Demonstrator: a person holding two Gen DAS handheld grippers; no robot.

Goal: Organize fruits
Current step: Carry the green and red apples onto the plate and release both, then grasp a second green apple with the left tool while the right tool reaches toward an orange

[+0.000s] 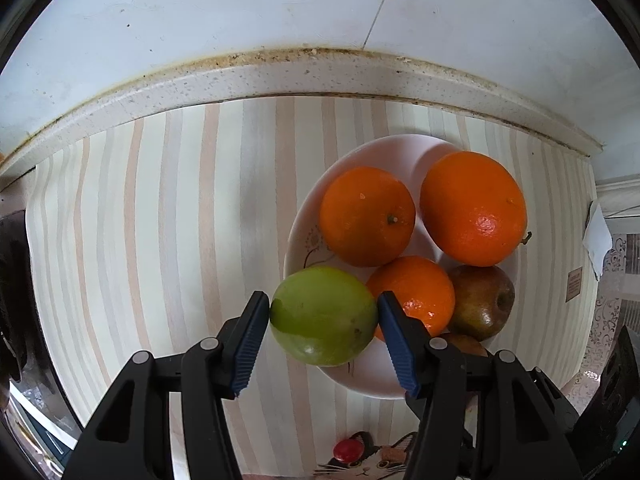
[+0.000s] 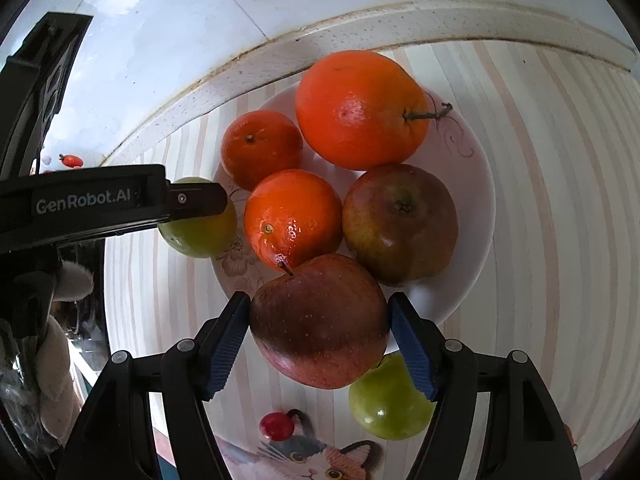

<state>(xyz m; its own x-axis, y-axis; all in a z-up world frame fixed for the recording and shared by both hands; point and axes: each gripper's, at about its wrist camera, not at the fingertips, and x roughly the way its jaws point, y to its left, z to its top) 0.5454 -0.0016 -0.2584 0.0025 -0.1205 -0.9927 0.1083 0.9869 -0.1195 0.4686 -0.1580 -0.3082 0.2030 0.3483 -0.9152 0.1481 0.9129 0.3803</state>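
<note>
A white plate (image 1: 384, 152) holds three oranges (image 1: 366, 216) and a brownish apple (image 1: 482, 300). My left gripper (image 1: 322, 316) is shut on a green fruit (image 1: 322, 316) at the plate's near left rim. In the right wrist view the plate (image 2: 476, 184) shows the same oranges (image 2: 360, 108) and brownish apple (image 2: 400, 222). My right gripper (image 2: 320, 320) is shut on a red apple (image 2: 320, 320) above the plate's near rim. The left gripper's finger (image 2: 196, 198) holds the green fruit (image 2: 200, 232) at the plate's left. A second green fruit (image 2: 384, 404) lies on the cloth below the red apple.
The plate sits on a striped cloth (image 1: 180, 220) with a cat print (image 2: 304, 456) at the near edge. A speckled counter lip (image 1: 280, 72) and white tiled wall (image 1: 240, 8) run behind. Dark clutter (image 2: 36, 320) stands at the left.
</note>
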